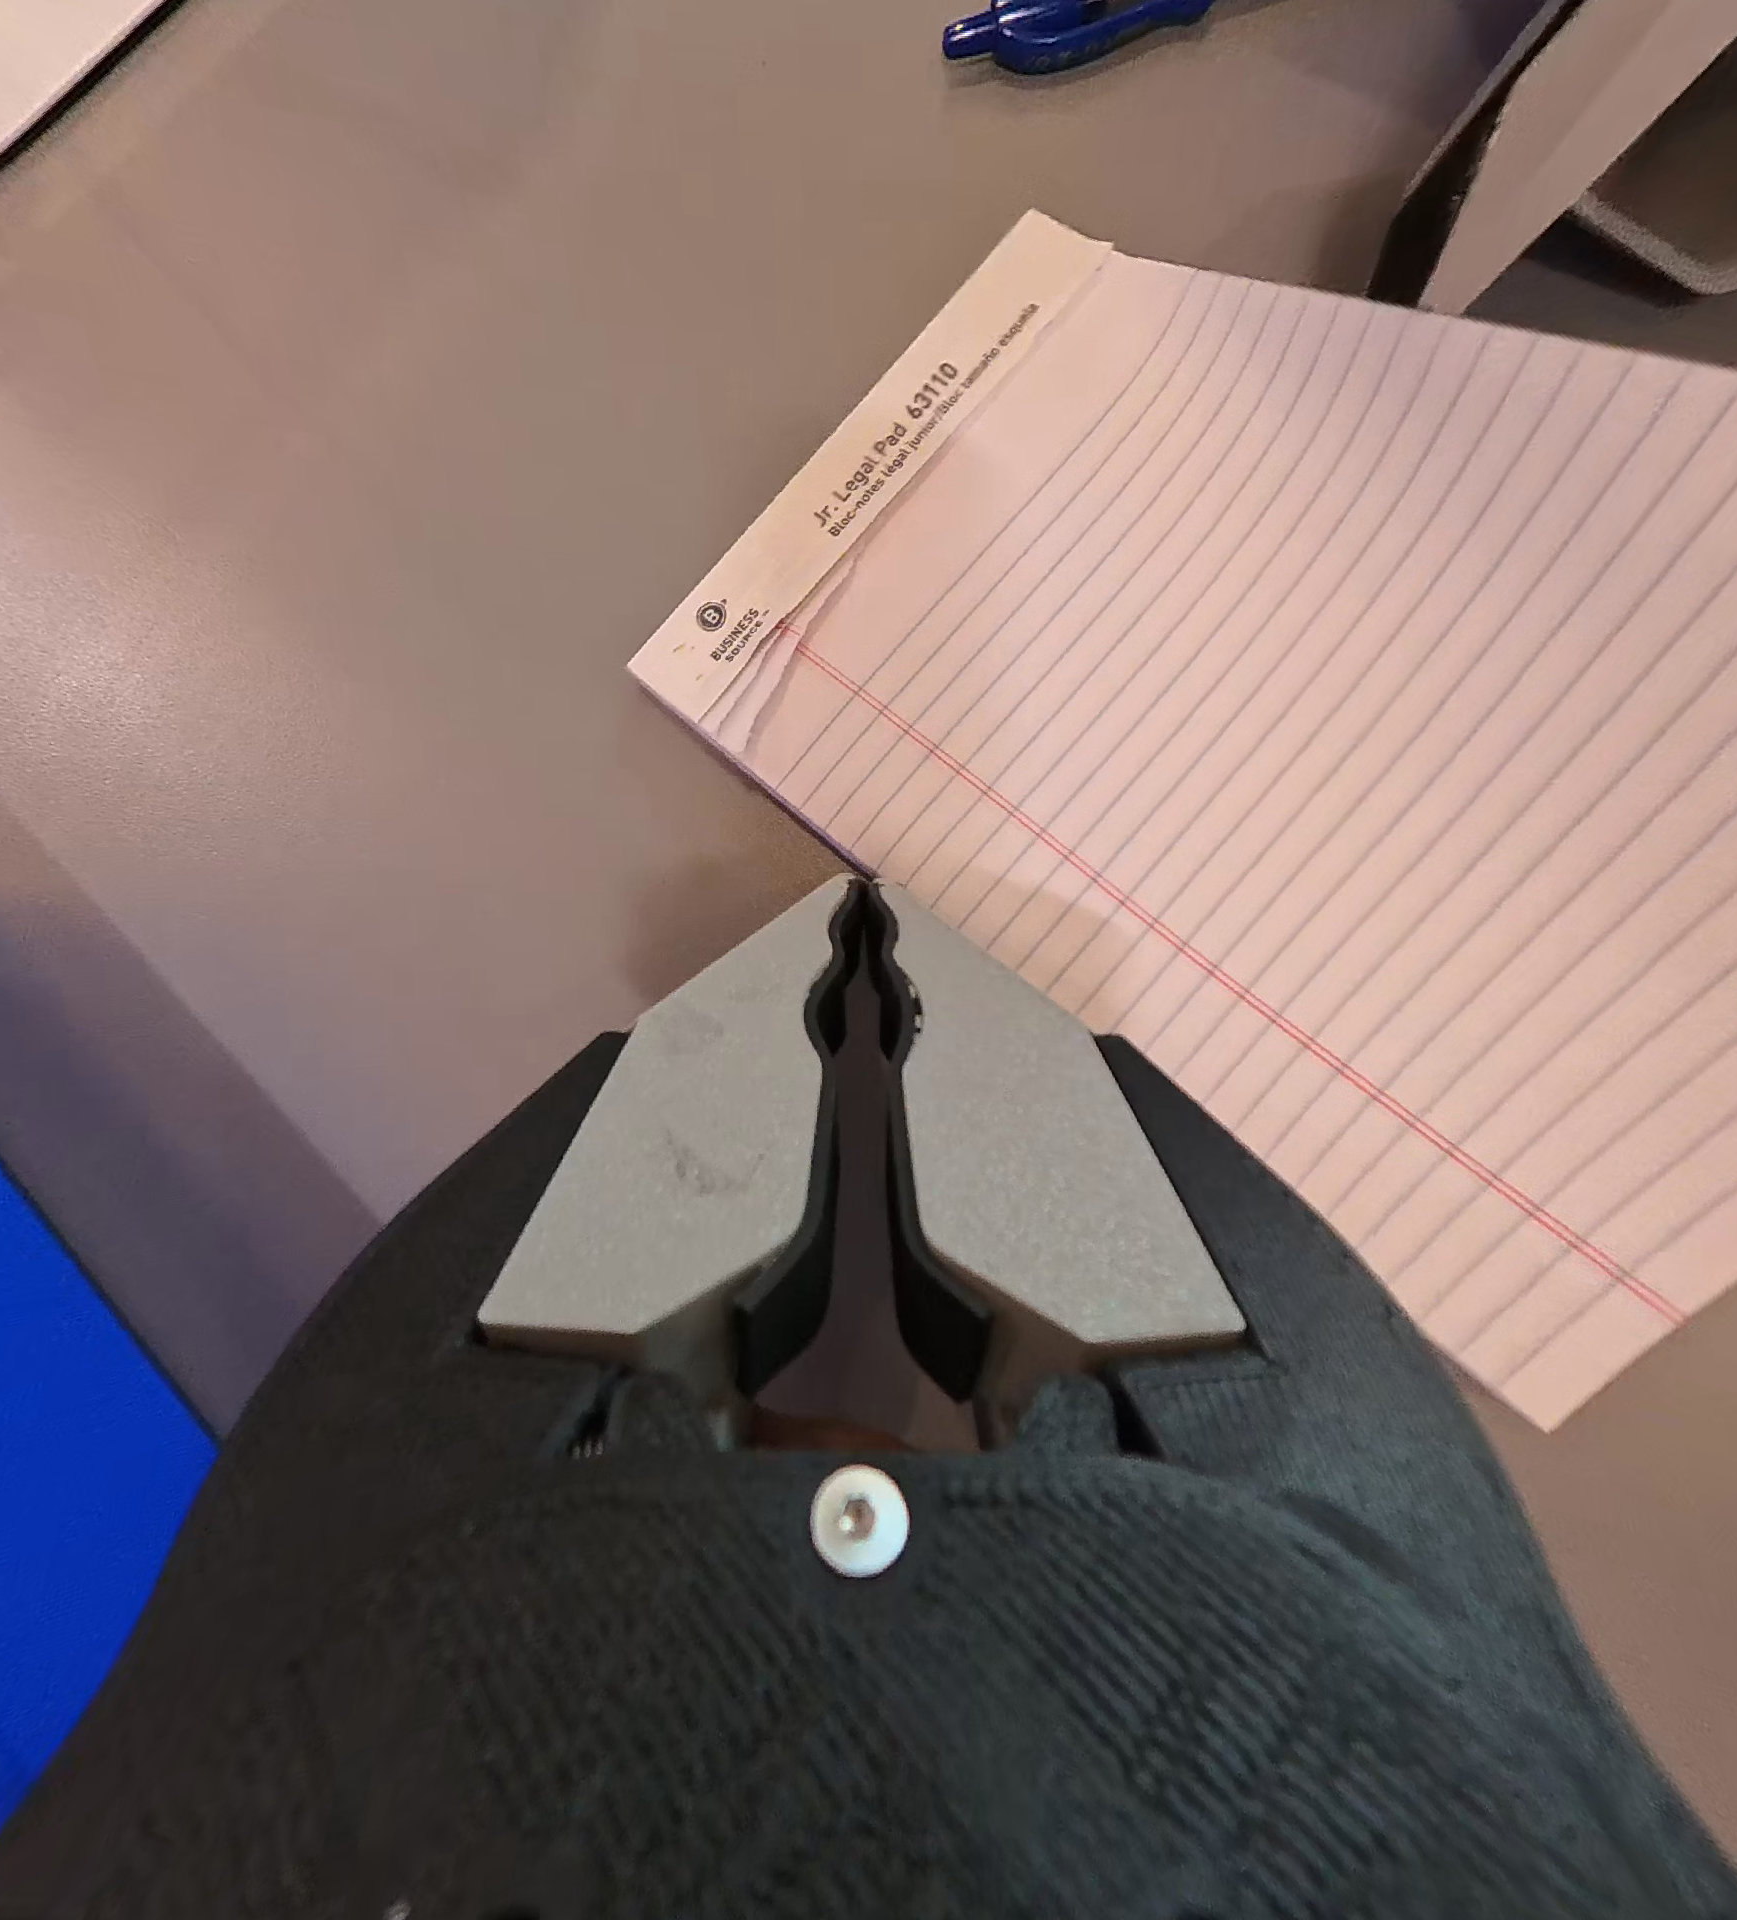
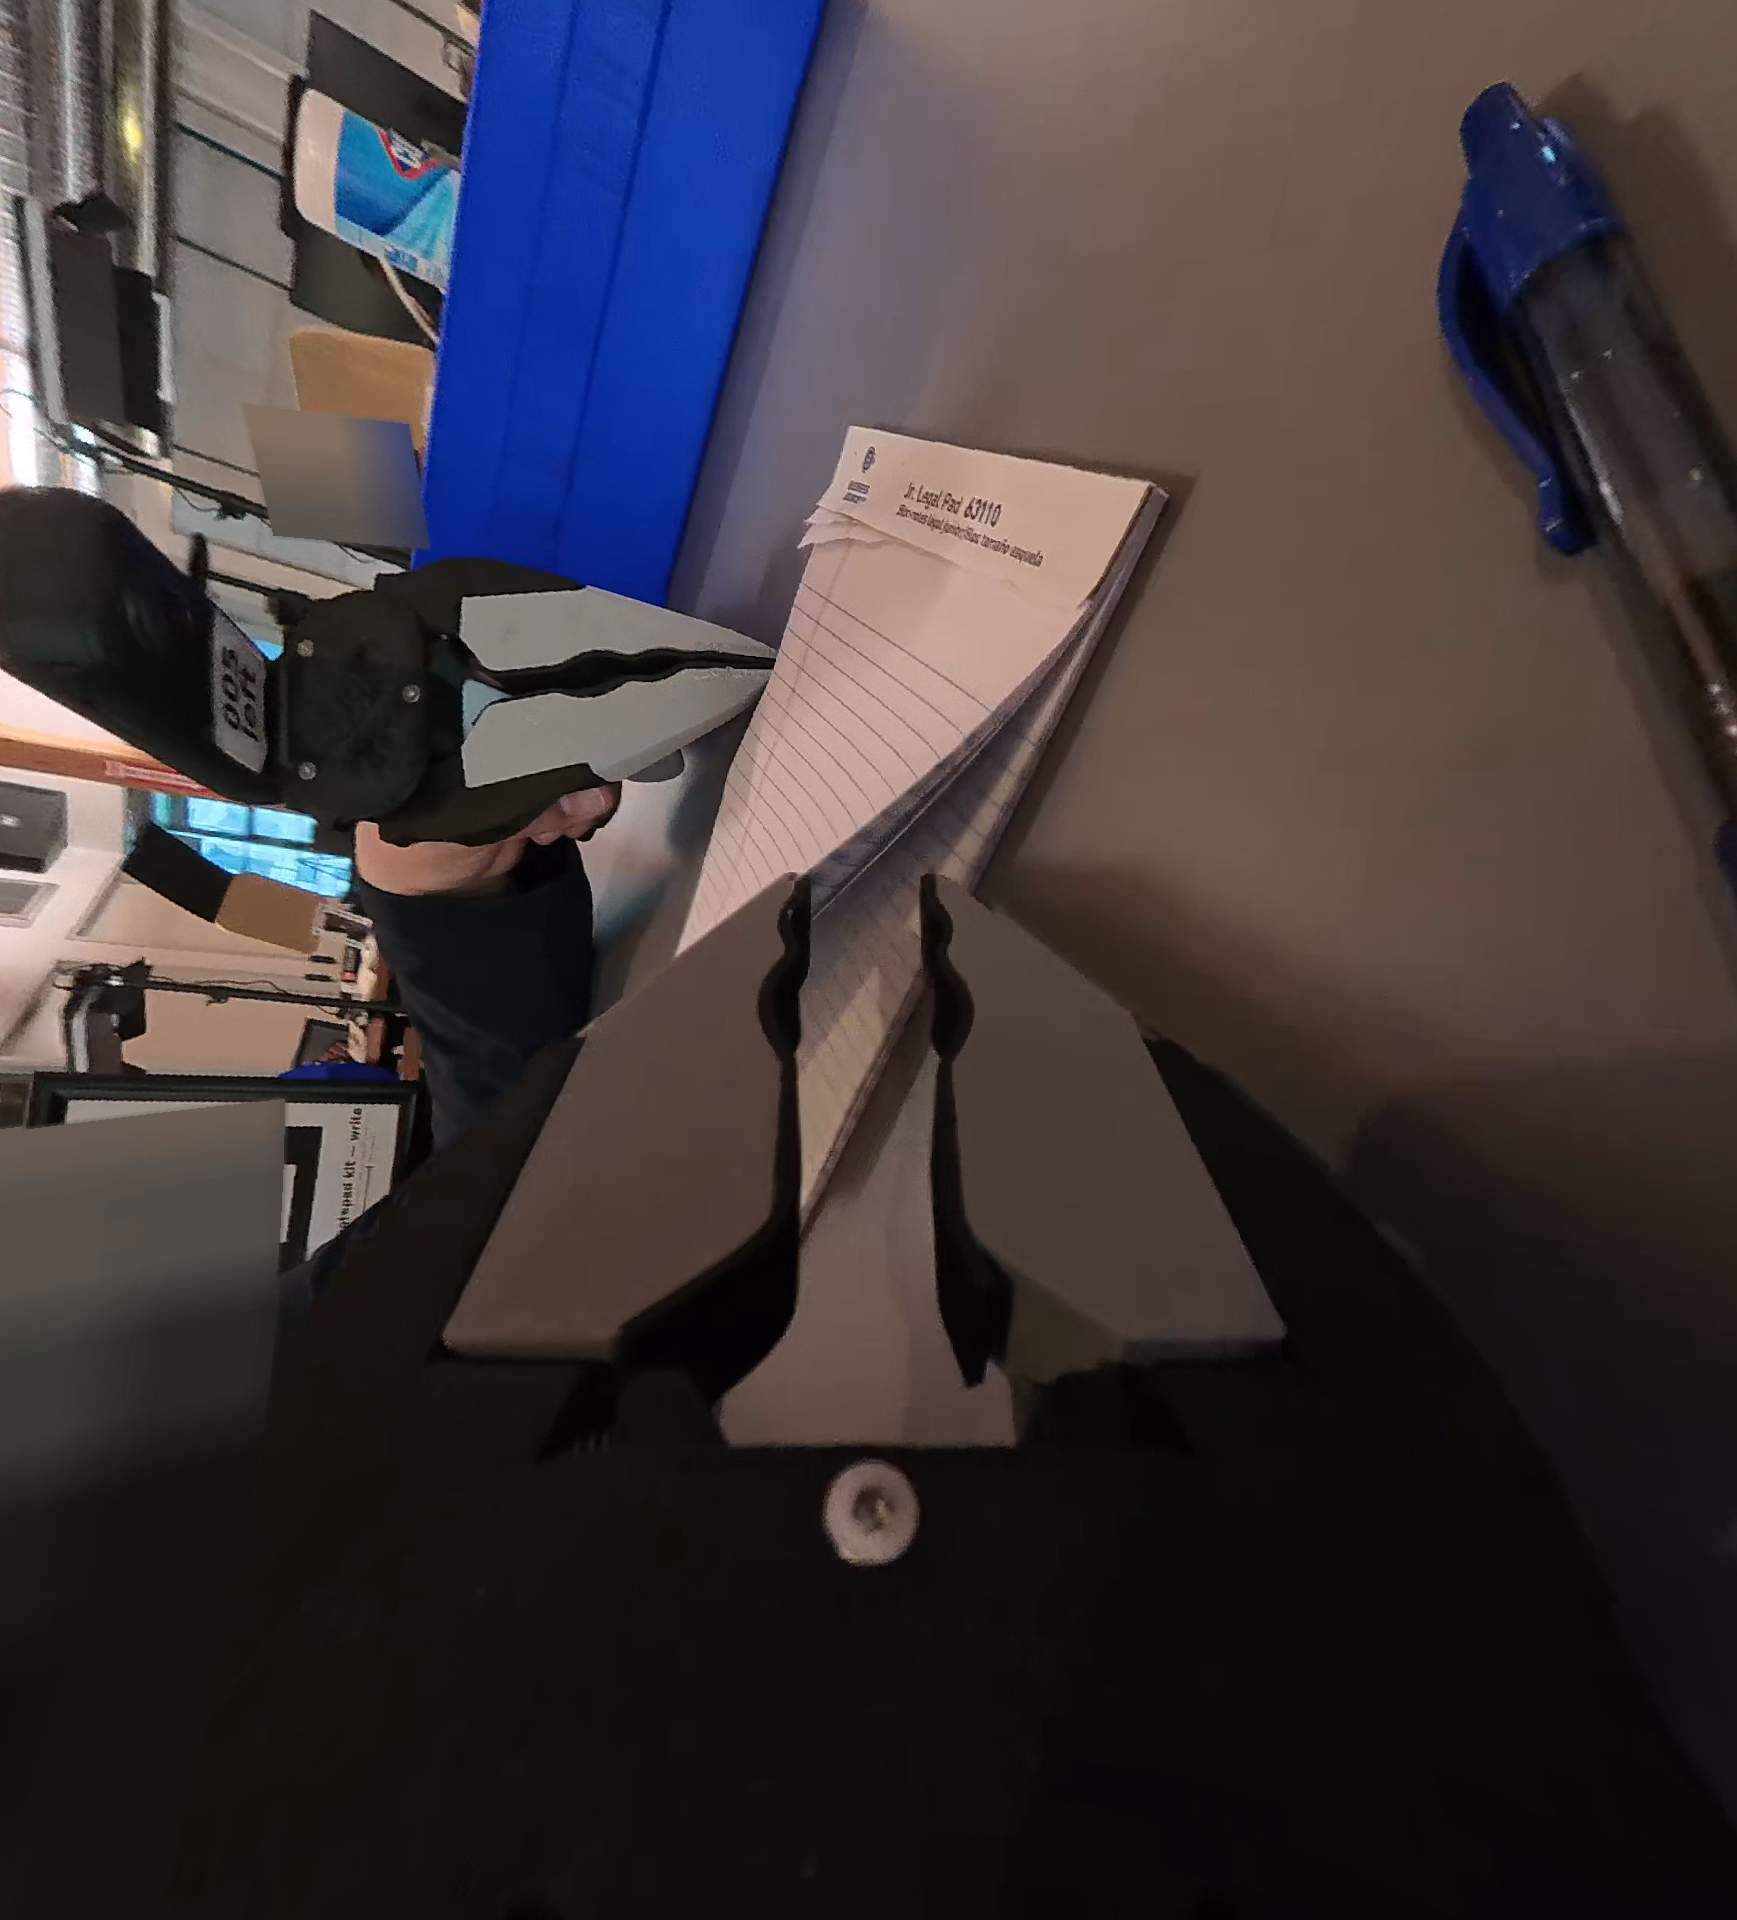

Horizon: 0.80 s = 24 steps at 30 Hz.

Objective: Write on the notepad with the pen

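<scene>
The light on my table [image 1: 324, 520] was soft and warm, giving a dull sheen and no hard glare. My left gripper [image 1: 866, 885] threw a broad soft shadow to the lower left, and its view was sharp: the lines of the notepad [image 1: 1363, 779] read cleanly, though they bowed with the wide lens toward the edge. My right view was dimmer and murkier. The pen [image 2: 1653, 520] sat close and out of focus, the room behind was smeared with blur, and my right gripper [image 2: 864, 894] body was nearly black.
</scene>
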Motion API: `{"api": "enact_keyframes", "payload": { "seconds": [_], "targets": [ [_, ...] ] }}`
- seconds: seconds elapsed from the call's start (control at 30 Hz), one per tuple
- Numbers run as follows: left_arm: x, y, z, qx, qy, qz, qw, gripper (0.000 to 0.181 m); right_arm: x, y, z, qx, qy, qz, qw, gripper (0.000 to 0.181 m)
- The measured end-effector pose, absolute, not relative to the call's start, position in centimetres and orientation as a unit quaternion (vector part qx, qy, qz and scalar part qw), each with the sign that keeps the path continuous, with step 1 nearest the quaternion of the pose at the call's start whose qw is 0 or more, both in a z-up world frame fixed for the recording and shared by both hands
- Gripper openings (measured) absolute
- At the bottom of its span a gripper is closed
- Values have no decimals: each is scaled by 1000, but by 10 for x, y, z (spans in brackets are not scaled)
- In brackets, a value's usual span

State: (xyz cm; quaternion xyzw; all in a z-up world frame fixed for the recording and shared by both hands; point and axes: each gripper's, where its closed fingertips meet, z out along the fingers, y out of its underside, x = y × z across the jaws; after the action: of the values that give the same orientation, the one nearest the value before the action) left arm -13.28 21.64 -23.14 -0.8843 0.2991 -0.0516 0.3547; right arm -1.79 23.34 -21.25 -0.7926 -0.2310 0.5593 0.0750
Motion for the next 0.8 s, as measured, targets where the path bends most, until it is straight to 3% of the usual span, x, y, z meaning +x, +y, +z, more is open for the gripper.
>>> {"api": "enact_keyframes", "payload": {
  "seconds": [0.43, 0.63, 0.8],
  "targets": [
    [-133, 216, -232, -884, 299, -50, 355, 0, -28, 227, -208, -772, -203, 601, 49, 32],
    [-134, 216, -232, -884, 300, -49, 355, 0, -31, 233, -202, -757, -171, 628, 51, 47],
    [-134, 216, -232, -884, 300, -49, 355, 0, -32, 234, -209, -776, -191, 598, 61, 34]
  ]
}}
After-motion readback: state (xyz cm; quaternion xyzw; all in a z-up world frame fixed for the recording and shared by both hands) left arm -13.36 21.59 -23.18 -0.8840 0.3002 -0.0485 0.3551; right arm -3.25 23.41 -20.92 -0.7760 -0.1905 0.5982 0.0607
